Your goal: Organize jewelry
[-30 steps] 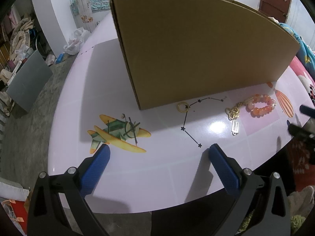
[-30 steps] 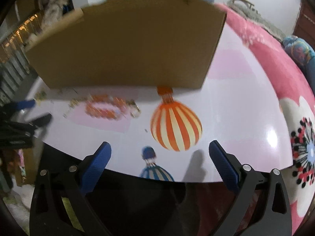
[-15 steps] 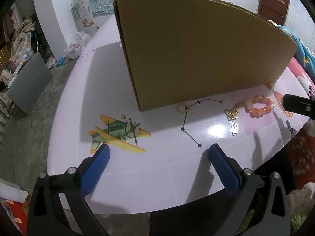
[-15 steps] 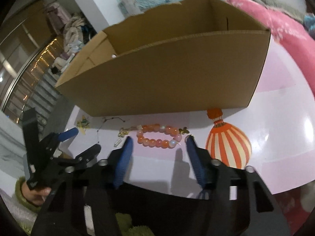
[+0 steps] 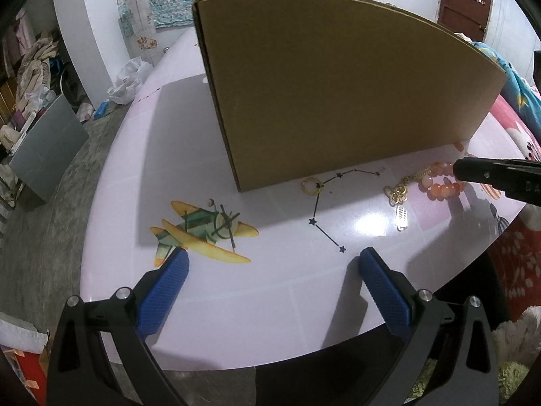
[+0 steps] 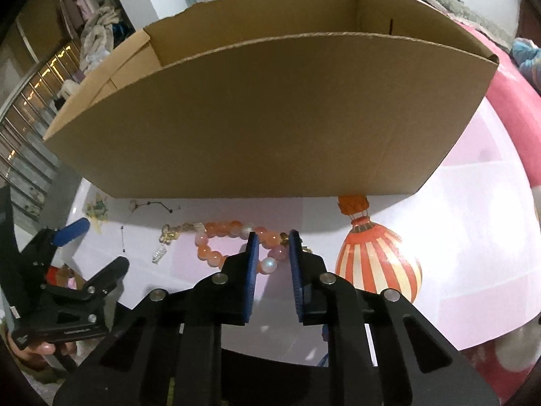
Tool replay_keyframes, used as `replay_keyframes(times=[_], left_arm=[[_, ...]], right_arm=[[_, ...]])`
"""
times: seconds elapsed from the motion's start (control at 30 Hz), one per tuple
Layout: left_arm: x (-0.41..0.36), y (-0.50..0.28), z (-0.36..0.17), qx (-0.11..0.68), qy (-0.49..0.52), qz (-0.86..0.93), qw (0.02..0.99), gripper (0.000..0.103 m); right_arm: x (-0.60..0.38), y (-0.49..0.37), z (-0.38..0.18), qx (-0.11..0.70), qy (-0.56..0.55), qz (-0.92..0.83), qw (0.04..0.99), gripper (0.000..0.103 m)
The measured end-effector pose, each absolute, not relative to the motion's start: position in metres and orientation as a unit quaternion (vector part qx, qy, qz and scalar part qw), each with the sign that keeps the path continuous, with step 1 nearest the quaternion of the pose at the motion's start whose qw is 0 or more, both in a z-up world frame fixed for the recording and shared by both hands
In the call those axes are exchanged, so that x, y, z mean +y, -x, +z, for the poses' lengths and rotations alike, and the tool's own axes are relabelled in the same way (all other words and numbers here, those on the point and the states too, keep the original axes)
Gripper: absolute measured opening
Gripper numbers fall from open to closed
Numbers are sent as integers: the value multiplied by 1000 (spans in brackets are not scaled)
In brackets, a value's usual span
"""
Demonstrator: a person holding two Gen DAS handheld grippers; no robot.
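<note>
An orange and pink bead bracelet (image 6: 216, 253) with a gold charm (image 6: 170, 235) lies on the pink table in front of an open cardboard box (image 6: 270, 118). My right gripper (image 6: 273, 240) has its jaws narrowed to a small gap around the bracelet's right side, with beads between the blue pads. In the left wrist view the bracelet (image 5: 443, 187), its gold charm (image 5: 397, 194) and a small gold ring (image 5: 311, 185) lie by the box (image 5: 338, 94). My left gripper (image 5: 270, 264) is open and empty near the table's front edge.
The table (image 5: 236, 304) bears printed pictures: an airplane (image 5: 199, 230), a constellation and a striped balloon (image 6: 375, 264). A pink blanket (image 6: 507, 94) lies at the right. Clutter and a grey panel (image 5: 47, 149) stand on the floor at the left.
My right gripper has moved forward and down to the bracelet and its jaws have closed from wide open to a narrow gap. The left gripper has stayed still.
</note>
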State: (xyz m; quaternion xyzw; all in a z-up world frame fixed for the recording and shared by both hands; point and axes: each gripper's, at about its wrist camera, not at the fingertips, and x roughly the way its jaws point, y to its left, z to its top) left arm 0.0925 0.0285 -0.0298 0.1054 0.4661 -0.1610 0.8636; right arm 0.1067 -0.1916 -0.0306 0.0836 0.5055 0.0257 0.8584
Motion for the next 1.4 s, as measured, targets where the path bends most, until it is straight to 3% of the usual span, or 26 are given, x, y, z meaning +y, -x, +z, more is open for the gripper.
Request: replay_keyframes(times=[0.23,0.63,1.4], left_arm=[[29,-94,-30,464,-106,-162,864,99],[30,-94,-31,455,-107,-167,868,99],[29,-90,-29,460,-102,-153,868,99]], right_arm=[[-175,-112,-33,511,-44,21,858,8],[-148,-96,-35,509,21,23,860,8],[-156,-118,-38,504,-30,43,862,8]])
